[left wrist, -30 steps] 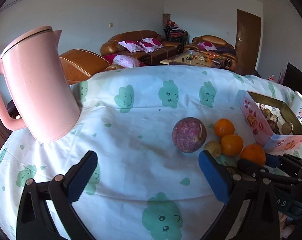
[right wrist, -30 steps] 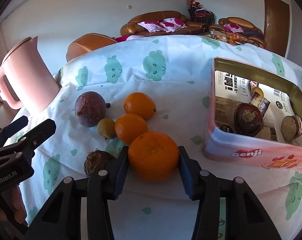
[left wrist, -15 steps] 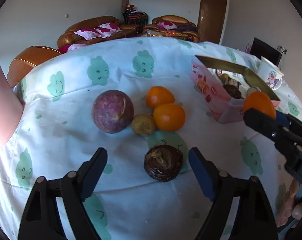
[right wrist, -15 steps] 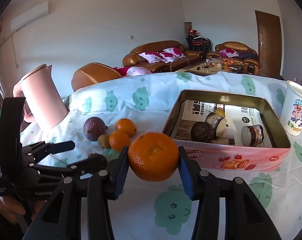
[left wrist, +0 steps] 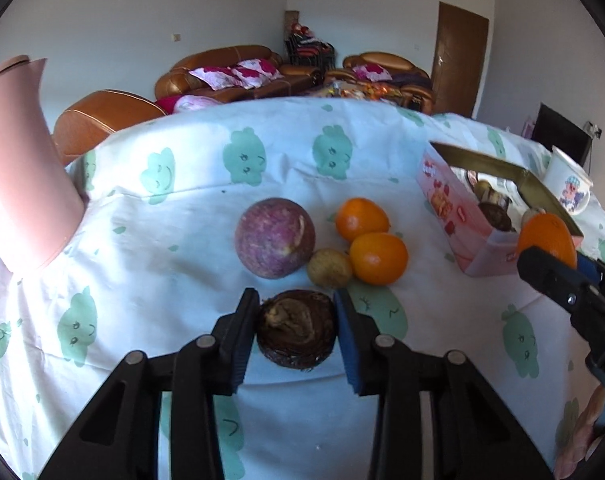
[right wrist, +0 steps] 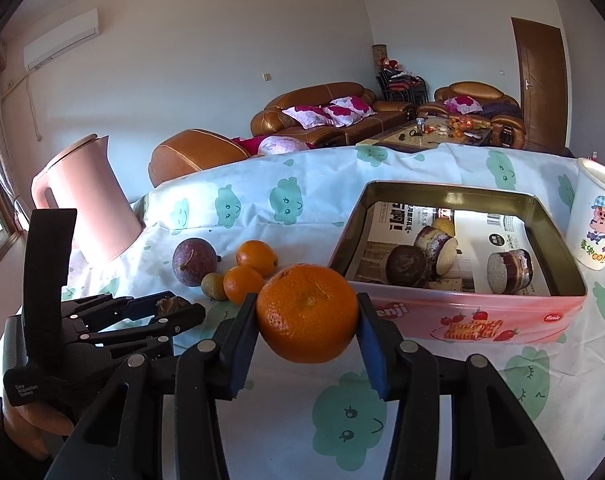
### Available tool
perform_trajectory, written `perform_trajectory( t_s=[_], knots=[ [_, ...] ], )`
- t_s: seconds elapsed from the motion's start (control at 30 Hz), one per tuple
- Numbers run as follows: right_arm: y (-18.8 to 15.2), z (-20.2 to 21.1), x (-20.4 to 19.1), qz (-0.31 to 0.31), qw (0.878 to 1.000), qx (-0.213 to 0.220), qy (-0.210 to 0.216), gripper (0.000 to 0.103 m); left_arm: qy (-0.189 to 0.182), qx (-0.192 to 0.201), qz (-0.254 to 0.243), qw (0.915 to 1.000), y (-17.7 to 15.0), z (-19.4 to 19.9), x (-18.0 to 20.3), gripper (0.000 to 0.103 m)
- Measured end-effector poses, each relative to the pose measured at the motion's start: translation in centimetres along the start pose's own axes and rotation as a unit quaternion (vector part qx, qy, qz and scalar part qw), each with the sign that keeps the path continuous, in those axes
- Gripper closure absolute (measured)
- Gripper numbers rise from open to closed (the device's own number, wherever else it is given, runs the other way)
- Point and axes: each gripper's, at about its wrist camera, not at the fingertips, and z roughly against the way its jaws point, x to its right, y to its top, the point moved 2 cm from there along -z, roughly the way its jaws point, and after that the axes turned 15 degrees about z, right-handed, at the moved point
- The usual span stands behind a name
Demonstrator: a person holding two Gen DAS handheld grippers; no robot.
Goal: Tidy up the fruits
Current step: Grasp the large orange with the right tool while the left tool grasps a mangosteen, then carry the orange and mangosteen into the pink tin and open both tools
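Observation:
My left gripper [left wrist: 296, 330] is shut on a dark brown wrinkled fruit [left wrist: 296, 334] that rests on the cloth. Just beyond it lie a purple passion fruit [left wrist: 274, 237], a small tan fruit [left wrist: 329, 267] and two oranges [left wrist: 378, 258]. My right gripper [right wrist: 306, 326] is shut on a large orange [right wrist: 307, 312] and holds it above the cloth, in front of the pink tin box [right wrist: 462, 312]. The box holds several dark fruits [right wrist: 406, 266]. The right gripper with its orange also shows in the left wrist view [left wrist: 548, 240].
A pink kettle [right wrist: 88, 204] stands at the back left. A white cartoon mug [right wrist: 596, 220] stands right of the box. The table wears a white cloth with green clouds [left wrist: 182, 280]. Sofas and a coffee table lie beyond.
My left gripper moved in and closed on the dark brown fruit. My right gripper lifted the large orange off the cloth and carried it toward the tin box.

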Motion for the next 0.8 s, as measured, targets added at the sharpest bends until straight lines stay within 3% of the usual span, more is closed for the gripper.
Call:
perform_trajectory(
  t_s=[0.1, 0.23, 0.8],
  knots=[
    [0.3, 0.5, -0.1, 0.010, 1.000, 0.016, -0.002, 0.054, -0.002, 0.051, 0.036, 0.9980, 0.6, 1.6, -0.5, 0.064],
    [1.1, 1.7, 0.3, 0.018, 0.999, 0.049, -0.001, 0.054, -0.001, 0.085, 0.052, 0.9950, 1.0, 2.8, 0.2, 0.064],
    [1.9, 3.1, 6.4, 0.033, 0.991, 0.077, -0.108, 0.054, -0.025, 0.100, 0.003, 0.9947, 1.9, 1.5, 9.3, 0.064]
  ],
)
